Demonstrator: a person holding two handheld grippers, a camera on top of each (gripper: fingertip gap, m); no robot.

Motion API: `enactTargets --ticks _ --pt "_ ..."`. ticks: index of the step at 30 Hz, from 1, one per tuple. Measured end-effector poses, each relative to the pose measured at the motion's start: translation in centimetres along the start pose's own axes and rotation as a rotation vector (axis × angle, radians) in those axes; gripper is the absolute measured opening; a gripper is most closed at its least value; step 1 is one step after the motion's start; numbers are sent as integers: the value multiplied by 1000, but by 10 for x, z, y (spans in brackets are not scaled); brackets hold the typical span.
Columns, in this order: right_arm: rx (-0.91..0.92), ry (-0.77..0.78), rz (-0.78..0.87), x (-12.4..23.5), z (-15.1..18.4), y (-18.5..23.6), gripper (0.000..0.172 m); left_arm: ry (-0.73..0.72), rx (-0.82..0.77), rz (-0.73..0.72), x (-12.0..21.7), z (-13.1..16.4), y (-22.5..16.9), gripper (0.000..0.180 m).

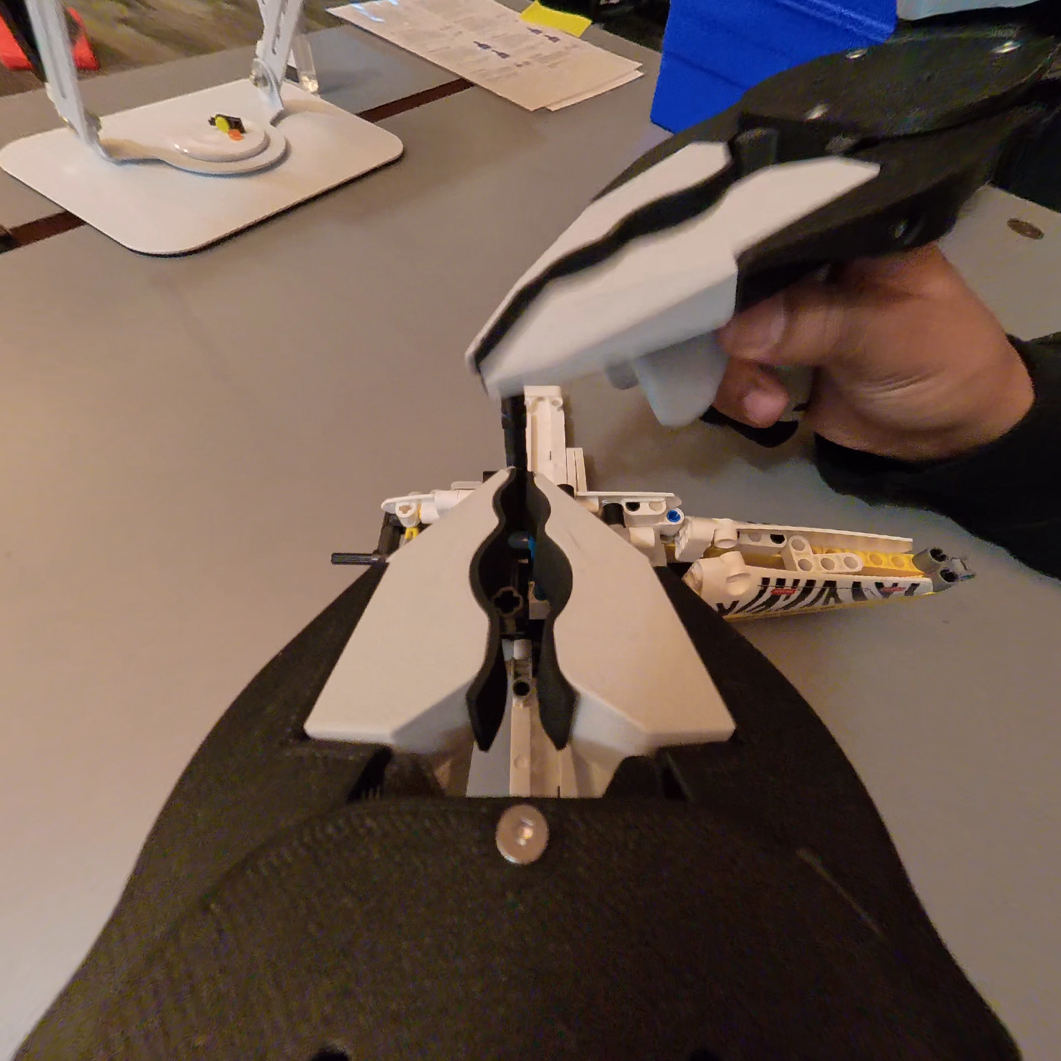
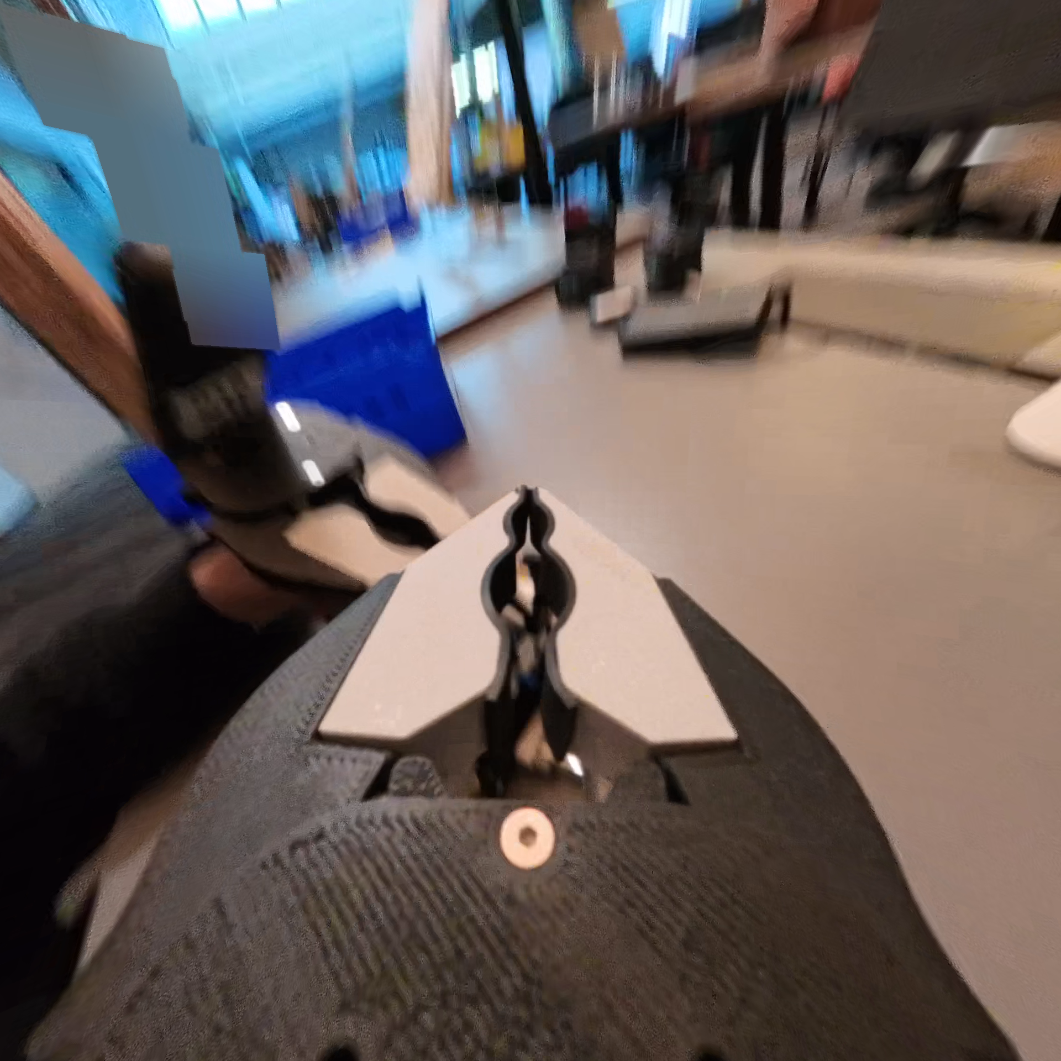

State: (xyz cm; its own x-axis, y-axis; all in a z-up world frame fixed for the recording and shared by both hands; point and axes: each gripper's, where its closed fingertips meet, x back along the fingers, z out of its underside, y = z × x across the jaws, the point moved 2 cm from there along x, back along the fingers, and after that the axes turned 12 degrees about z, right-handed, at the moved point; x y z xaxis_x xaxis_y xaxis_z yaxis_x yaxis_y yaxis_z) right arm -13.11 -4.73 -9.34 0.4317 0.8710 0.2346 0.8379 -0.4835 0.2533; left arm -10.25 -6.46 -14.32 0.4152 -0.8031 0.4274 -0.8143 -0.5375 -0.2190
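Grey flat surface (image 1: 172, 402) fills most of the left wrist view; on it, centre to lower right of frame, lies a white-and-yellow plastic brick-built model with striped sticker panels (image 1: 804, 574), long, many small pinned parts. Likely light and rigid overall, but joints could pop apart if twisted, so grip on a solid beam, not thin panels. Left tool (image 1: 519, 473), centre frame, jaws closed over the model's middle, seemingly pinching a thin black upright rod (image 1: 512, 430). Right tool (image 1: 488, 379) comes in from upper right, blurred, tips closed at the rod's top end; whether it truly clamps it is hard to tell. Its own view is motion-smeared, tips (image 2: 529, 491) together, nothing visible in them. White stand base (image 1: 201, 172) upper left; papers, blue bin cut off at top edge.
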Motion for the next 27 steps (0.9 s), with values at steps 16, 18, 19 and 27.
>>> enactTargets --ticks 16,18,19,27 --pt "260 97 136 4 20 -5 28 -44 26 -3 3 1 -1 0" --pt "340 117 185 0 23 -3 23 -41 22 -12 3 1 -1 0" --pt "366 127 198 -2 24 -2 16 -40 22 -15 3 1 -1 0" --pt "426 146 249 -4 23 5 5 -18 22 -51 3 1 0 0"
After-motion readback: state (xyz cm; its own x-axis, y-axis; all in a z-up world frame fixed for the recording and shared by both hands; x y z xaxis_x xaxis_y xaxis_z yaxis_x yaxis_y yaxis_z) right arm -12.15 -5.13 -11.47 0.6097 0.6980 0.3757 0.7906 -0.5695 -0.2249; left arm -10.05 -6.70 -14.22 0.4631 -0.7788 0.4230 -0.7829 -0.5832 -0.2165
